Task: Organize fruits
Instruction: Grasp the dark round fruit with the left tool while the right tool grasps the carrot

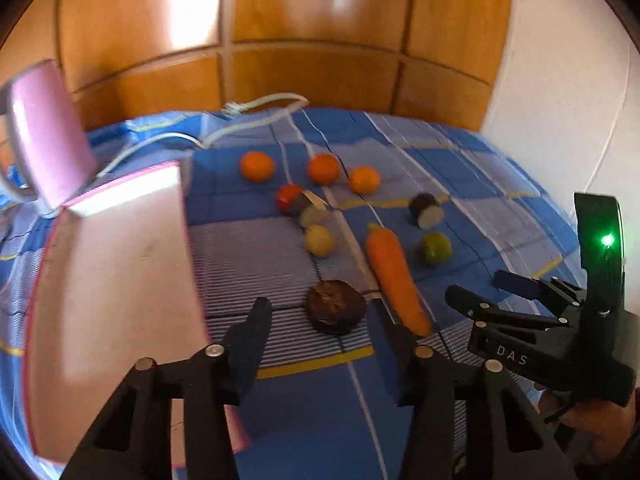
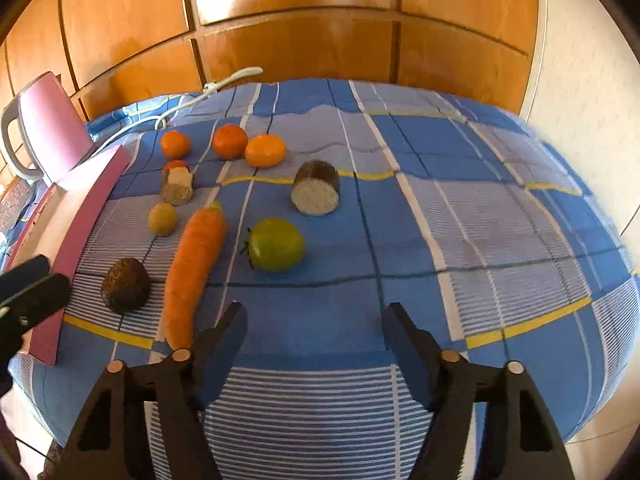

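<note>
Carrot lies on the blue checked cloth, long axis running away from the tools, blunt tip just left of the right gripper. Right is likely nearer; left gripper faces a dark round fruit. Both spread wide, holding nothing.

The only readable text is the pale, widely spaced lettering "D A S", printed on the side of the black plastic body of the right gripper, seen at about four o'clock in the left wrist view. In the right wrist view, no writing, label, brand or number can be read.
</note>
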Motion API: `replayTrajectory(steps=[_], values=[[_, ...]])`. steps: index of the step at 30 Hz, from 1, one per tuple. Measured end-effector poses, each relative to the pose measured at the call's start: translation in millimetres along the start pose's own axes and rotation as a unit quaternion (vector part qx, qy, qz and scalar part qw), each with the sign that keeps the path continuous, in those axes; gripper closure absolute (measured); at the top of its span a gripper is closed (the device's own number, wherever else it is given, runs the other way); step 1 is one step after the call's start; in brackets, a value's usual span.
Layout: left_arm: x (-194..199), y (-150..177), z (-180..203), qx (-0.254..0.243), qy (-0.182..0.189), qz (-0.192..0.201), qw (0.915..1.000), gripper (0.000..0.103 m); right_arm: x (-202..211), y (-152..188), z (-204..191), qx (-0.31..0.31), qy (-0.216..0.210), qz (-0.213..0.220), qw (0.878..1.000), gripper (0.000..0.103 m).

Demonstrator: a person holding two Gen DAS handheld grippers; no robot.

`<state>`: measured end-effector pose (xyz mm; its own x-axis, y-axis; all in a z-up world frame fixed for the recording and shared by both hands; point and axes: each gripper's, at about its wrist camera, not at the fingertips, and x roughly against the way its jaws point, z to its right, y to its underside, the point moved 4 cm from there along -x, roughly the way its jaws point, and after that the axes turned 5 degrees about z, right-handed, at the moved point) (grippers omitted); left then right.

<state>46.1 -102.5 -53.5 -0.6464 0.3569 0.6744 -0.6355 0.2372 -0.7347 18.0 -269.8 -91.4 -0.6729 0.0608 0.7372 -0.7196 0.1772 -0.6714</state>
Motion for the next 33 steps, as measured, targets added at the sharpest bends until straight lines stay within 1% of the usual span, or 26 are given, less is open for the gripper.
replayTrajectory(steps=[1, 5, 8, 10, 12, 15, 17, 18, 19, 20, 21, 23, 25, 27, 30, 32, 33], values=[[-3.6, 0.2, 2.7, -0.004, 0.000, -0.003, 1.0000, 0.054, -1.8, 1.8, 2.1, -0.006, -0.002, -0.004, 1.000, 0.035], [-24.3, -1.1, 11.7, -0.017, 0.000, -0.022, 0.9996, 0.054, -2.1, 3.0, 5.1, -0.007, -0.011, 0.002, 1.000, 0.035], [-39.0, 0.2, 15.1, -0.025, -0.013, -0.034, 0.9990, 0.054, -2.6, 5.5, 4.8, -0.002, -0.016, 0.007, 1.000, 0.033], [-46.3, 2.3, 15.1, -0.026, -0.012, -0.041, 0.9988, 0.054, -3.4, 6.6, 3.0, 0.005, -0.020, 0.007, 1.000, 0.026], [-54.4, 7.0, 14.1, -0.024, -0.015, -0.054, 0.9981, 0.056, -4.6, 7.6, -1.5, 0.022, -0.019, 0.007, 1.000, 0.024], [-54.6, 8.6, 12.8, -0.020, -0.019, -0.044, 0.9986, 0.059, -3.7, 7.6, -2.4, 0.025, -0.017, 0.009, 0.999, 0.025], [-51.3, 8.8, 9.7, -0.006, -0.012, -0.042, 0.9990, 0.059, -2.1, 6.7, -1.2, 0.024, -0.011, 0.011, 1.000, 0.032], [-47.7, 8.1, 7.4, -0.001, -0.013, -0.037, 0.9992, 0.059, -1.1, 5.8, -1.3, 0.025, -0.009, 0.012, 1.000, 0.044], [-44.5, 7.9, 5.7, 0.002, -0.014, -0.032, 0.9994, 0.059, 1.4, 4.0, -2.0, 0.023, -0.016, 0.015, 0.999, 0.058], [-40.4, 7.0, 3.9, 0.004, -0.015, -0.026, 0.9995, 0.059, 4.5, 1.6, -3.8, 0.020, -0.029, 0.018, 0.999, 0.062], [-36.7, 6.3, 2.0, 0.007, -0.016, -0.021, 0.9996, 0.059, 7.6, -0.7, -6.1, 0.019, -0.036, 0.023, 0.999, 0.062], [-31.1, 4.7, -0.7, 0.013, -0.019, -0.014, 0.9996, 0.059, 13.8, -6.6, -15.6, 0.023, -0.069, 0.032, 0.997, 0.063], [-26.0, 3.9, -1.8, 0.017, -0.019, -0.006, 0.9996, 0.059, 12.7, -10.6, -27.5, 0.023, -0.108, 0.025, 0.994, 0.063], [-18.6, 2.7, -2.8, 0.019, -0.021, 0.003, 0.9996, 0.059, 7.2, -13.6, -34.7, 0.015, -0.130, 0.017, 0.991, 0.063], [-8.6, 0.9, -5.0, 0.021, -0.024, 0.015, 0.9994, 0.059, 1.3, -19.6, -41.4, -0.003, -0.155, 0.015, 0.988, 0.063], [-4.2, -1.4, -6.9, 0.026, -0.025, 0.022, 0.9991, 0.059, -4.6, -24.1, -47.9, -0.008, -0.164, 0.013, 0.986, 0.063], [-0.8, -2.7, -8.1, 0.029, -0.025, 0.026, 0.9989, 0.059, -7.4, -25.8, -50.4, -0.008, -0.162, 0.012, 0.987, 0.063]])
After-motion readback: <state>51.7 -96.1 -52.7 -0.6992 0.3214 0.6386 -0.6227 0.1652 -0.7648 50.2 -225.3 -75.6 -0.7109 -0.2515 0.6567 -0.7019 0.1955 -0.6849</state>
